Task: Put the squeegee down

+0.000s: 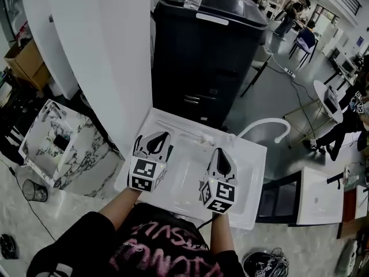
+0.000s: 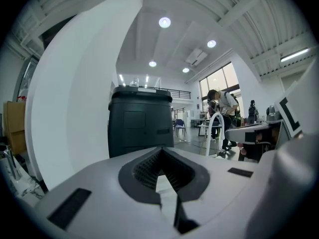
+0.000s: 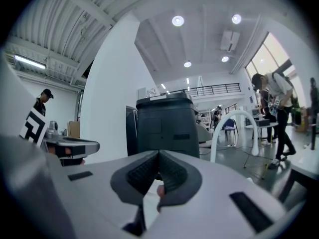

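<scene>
White column [image 1: 109, 56] behind sink, to its left. Black cabinet [image 1: 202, 56] directly behind sink. White sink [image 1: 253, 172] in front of person. Curved white faucet [image 1: 268, 126] at sink's back right corner. Left gripper [image 1: 154, 144] over sink's left half, jaws together, empty. Right gripper [image 1: 222, 163] over sink's middle, jaws together; small pinkish bit behind tips, unidentifiable. Squeegee: cannot make out in any view.

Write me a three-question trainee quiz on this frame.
1. True or false: the left gripper is clamped on an object.
2. What stands behind the white basin? A) a black cabinet B) a red cart C) a wooden shelf
3. Fill in: the jaws of the right gripper are ____.
Key: 1 false; 2 A; 3 shut.
</scene>
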A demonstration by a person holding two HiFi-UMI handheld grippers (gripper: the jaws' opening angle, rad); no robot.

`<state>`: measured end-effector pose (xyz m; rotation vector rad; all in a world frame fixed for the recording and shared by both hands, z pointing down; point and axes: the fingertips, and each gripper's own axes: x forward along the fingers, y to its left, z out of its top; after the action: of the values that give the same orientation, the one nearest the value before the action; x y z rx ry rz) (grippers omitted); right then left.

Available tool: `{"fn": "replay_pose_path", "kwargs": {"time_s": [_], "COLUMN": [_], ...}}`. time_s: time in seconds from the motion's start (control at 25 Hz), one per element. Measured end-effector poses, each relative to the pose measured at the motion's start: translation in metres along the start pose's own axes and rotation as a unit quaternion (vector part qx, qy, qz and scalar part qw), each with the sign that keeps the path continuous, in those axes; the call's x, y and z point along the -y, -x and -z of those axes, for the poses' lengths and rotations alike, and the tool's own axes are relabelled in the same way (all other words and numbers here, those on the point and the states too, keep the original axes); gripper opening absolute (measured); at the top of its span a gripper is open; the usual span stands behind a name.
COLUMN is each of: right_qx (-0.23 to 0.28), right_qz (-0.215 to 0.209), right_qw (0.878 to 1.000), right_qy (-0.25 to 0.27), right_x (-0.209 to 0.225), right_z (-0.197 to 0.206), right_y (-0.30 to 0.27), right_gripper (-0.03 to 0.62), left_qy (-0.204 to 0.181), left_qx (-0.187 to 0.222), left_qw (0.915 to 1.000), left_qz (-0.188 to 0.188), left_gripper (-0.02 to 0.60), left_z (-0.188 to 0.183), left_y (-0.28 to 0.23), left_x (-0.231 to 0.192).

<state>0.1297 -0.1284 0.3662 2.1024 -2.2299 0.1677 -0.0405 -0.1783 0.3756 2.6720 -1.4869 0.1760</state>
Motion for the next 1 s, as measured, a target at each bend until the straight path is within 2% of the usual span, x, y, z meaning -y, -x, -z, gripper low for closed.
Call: {"fn": "replay_pose_path", "kwargs": {"time_s": [0.2, 1.0], "right_qx": [0.0, 0.004], "right_qz": [0.001, -0.005], "right_qw": [1.0, 1.0], "right_qy": [0.002, 0.0], "right_x": [0.001, -0.003], "right_z": [-0.001, -0.002], "right_y": [0.001, -0.008], "right_gripper": [0.021, 0.021], "left_qy": [0.001, 0.013], "left_qx": [0.013, 0.007], "left_qw": [0.9999, 0.9999], "left_qz": [-0.005, -0.003], "left_gripper": [0.011, 0.009], "left_z": [-0.007, -0.003], "left_y": [0.0, -0.004], "left_x": [-0.001, -0.014]}}
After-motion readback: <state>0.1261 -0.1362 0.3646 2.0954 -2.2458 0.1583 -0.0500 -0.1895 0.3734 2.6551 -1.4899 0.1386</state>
